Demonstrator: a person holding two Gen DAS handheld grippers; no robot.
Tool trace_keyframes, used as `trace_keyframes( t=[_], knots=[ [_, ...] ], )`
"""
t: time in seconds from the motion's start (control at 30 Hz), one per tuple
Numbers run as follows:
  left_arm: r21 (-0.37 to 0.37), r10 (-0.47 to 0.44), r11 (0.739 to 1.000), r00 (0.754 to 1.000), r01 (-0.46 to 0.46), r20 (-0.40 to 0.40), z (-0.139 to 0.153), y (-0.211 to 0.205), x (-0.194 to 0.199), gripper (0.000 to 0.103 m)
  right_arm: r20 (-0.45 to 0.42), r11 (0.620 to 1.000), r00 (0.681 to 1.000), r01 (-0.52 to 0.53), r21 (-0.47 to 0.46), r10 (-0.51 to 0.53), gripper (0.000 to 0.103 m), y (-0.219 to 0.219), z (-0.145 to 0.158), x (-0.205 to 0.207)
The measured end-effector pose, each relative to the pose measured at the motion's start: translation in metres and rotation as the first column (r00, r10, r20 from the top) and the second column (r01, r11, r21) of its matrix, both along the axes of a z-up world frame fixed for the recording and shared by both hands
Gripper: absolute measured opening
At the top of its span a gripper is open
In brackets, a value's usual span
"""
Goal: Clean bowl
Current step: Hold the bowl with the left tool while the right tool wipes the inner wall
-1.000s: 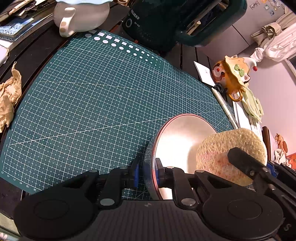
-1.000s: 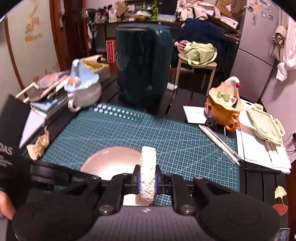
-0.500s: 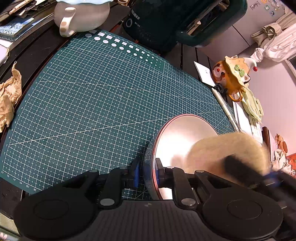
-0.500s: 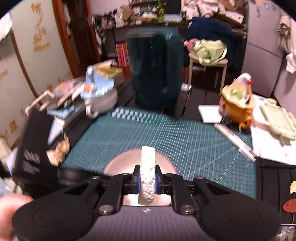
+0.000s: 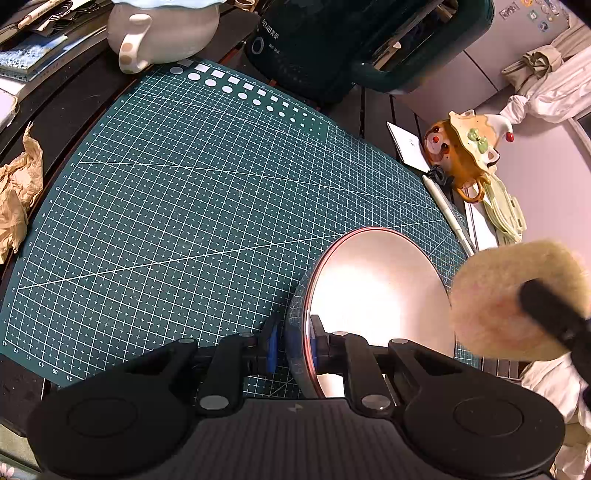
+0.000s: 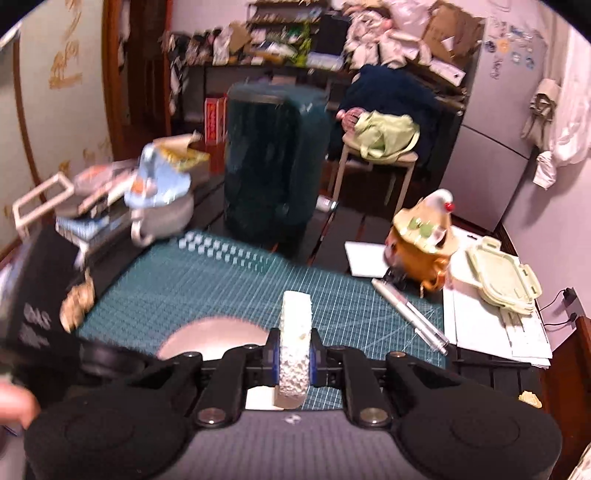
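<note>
A shallow pale bowl (image 5: 376, 295) with a reddish rim rests on the green cutting mat (image 5: 184, 206), tipped toward me. My left gripper (image 5: 293, 350) is shut on the bowl's near rim. In the right wrist view the bowl (image 6: 214, 338) shows low at left. My right gripper (image 6: 294, 356) is shut on a round pale sponge (image 6: 295, 347), held edge-on. In the left wrist view that sponge (image 5: 509, 299) hangs blurred above the bowl's right edge, clear of its inside.
A dark green appliance (image 5: 354, 40) and a white teapot (image 5: 162, 33) stand at the mat's far edge. An orange figurine pot (image 5: 465, 155), pens (image 5: 447, 210) and a pale green lid (image 6: 502, 277) lie right. Crumpled brown paper (image 5: 18, 192) sits left.
The right gripper has lifted the sponge up and to the right, out of the bowl's inside. The left gripper and the bowl have kept still.
</note>
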State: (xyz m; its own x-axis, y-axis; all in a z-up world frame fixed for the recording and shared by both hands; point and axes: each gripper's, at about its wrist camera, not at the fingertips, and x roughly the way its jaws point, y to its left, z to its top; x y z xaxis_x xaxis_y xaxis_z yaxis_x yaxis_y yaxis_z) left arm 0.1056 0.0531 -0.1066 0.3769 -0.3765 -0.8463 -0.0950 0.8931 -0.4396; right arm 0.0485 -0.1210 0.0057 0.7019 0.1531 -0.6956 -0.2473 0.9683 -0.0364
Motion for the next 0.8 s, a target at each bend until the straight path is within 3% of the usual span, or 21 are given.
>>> trace_keyframes(
  t=[0.07,0.13,0.33,0.5,0.6,0.73,0.8],
  knots=[
    [-0.001,0.000,1.000,1.000,0.000,0.000,0.000,0.001,0.000,0.014,-0.065,0.996,0.997,-0.041,0.076,0.046,0.013,0.003,-0.007,0.003],
    [-0.001,0.001,1.000,1.000,-0.001,0.000,0.000,0.001,0.000,0.014,-0.116,0.994,0.990,-0.063,0.093,0.074,0.013,0.009,-0.020,0.007],
    [-0.002,0.002,1.000,1.000,-0.002,-0.001,-0.001,0.002,0.001,0.015,-0.220,0.996,0.973,-0.054,0.073,0.069,0.013,0.018,-0.051,0.019],
    [-0.002,0.002,1.000,1.000,-0.002,-0.002,-0.001,0.002,0.001,0.015,-0.198,0.999,0.979,-0.043,0.001,0.042,0.013,0.019,-0.049,0.019],
    [-0.002,0.002,1.000,1.000,-0.002,-0.002,-0.001,0.002,0.002,0.015,-0.121,0.997,0.993,-0.018,-0.069,0.010,0.013,0.013,-0.036,0.013],
    [-0.001,0.002,1.000,1.000,-0.002,-0.001,0.000,0.001,0.000,0.015,-0.045,1.000,0.999,-0.004,0.012,0.004,0.013,-0.003,-0.006,0.006],
    [-0.001,0.001,1.000,1.000,-0.001,-0.001,-0.001,0.002,0.001,0.015,-0.059,0.998,0.998,-0.029,0.056,0.032,0.013,-0.004,-0.003,0.006]
  ],
)
